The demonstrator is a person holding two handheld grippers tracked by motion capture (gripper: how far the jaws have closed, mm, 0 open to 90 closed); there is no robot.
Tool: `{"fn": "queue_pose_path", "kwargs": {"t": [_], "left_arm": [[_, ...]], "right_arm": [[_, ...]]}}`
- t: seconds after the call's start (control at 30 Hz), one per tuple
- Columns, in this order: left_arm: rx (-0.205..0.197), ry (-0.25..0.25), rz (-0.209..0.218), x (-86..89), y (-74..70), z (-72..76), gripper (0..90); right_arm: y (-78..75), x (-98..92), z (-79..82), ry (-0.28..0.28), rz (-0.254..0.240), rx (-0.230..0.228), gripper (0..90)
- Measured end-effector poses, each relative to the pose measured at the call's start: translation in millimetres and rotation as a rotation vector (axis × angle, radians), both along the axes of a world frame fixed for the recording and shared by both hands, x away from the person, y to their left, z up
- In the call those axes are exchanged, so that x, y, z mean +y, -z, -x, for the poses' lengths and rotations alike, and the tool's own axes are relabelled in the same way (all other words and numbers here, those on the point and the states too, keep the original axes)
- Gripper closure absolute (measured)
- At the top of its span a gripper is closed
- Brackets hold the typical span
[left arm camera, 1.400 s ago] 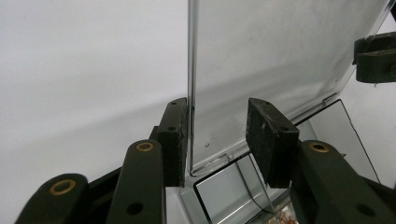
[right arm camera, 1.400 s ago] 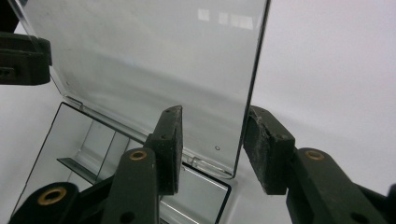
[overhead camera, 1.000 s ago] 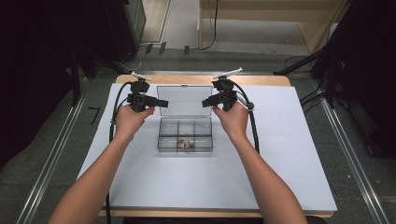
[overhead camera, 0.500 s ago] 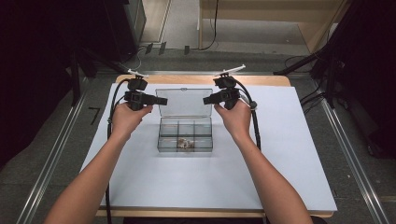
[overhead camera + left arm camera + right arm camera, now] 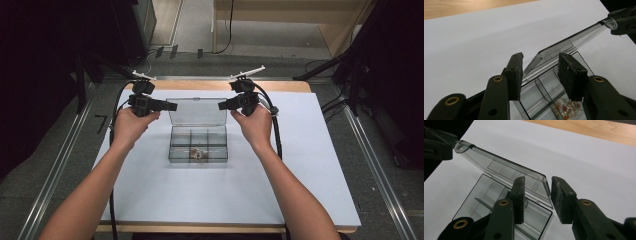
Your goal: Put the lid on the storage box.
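A clear plastic compartment box (image 5: 198, 161) stands in the middle of the white sheet. Its lid (image 5: 197, 111) is swung up and leans back. Small orange and clear beads (image 5: 198, 153) lie in a front compartment, and the beads (image 5: 566, 110) also show in the left gripper view. My left gripper (image 5: 172, 106) is at the lid's upper left corner. Its jaws have just been opening, and the lid (image 5: 564, 46) corner sits loose between them. My right gripper (image 5: 221, 106) is at the upper right corner. Its jaws have just been closing around the lid (image 5: 506, 168) corner without pressing it.
The white sheet (image 5: 300, 165) covers a wooden table (image 5: 210, 85), with bare wood along the far edge. Black cables trail from both grippers down the table sides. Metal rails and dark stands flank the table.
Both hands have risen slightly at the lid's upper corners. The left jaws look wider apart and the right jaws narrower. The box has stayed put.
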State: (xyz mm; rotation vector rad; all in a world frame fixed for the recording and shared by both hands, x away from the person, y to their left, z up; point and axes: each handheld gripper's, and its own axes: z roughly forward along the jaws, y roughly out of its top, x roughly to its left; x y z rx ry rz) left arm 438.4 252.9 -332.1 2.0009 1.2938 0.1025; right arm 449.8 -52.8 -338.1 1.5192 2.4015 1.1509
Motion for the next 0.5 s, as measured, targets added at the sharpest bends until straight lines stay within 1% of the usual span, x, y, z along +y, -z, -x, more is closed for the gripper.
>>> {"fn": "queue_pose_path", "kwargs": {"t": [0.13,0.27,0.33,0.43,0.5], "left_arm": [[-0.001,0.007,0.006,0.7,-2.7,2.0,54.9],[0.003,0.017,0.007,0.3,-4.6,4.4,53.4],[0.002,0.018,0.012,0.0,-4.4,5.4,51.5],[0.009,0.017,0.008,0.1,-3.6,5.7,51.9],[0.003,0.019,0.012,0.0,-4.1,7.2,51.8]], "right_arm": [[-1.5,-0.9,1.7,-0.004,0.002,0.001,67.0],[-3.1,-0.6,4.3,-0.011,0.005,-0.008,66.5],[-3.9,-0.3,5.7,-0.011,0.008,-0.008,66.4],[-3.7,-1.2,7.8,-0.014,0.005,-0.008,66.3],[-3.9,-1.5,9.4,-0.014,0.002,-0.008,66.2]]}}
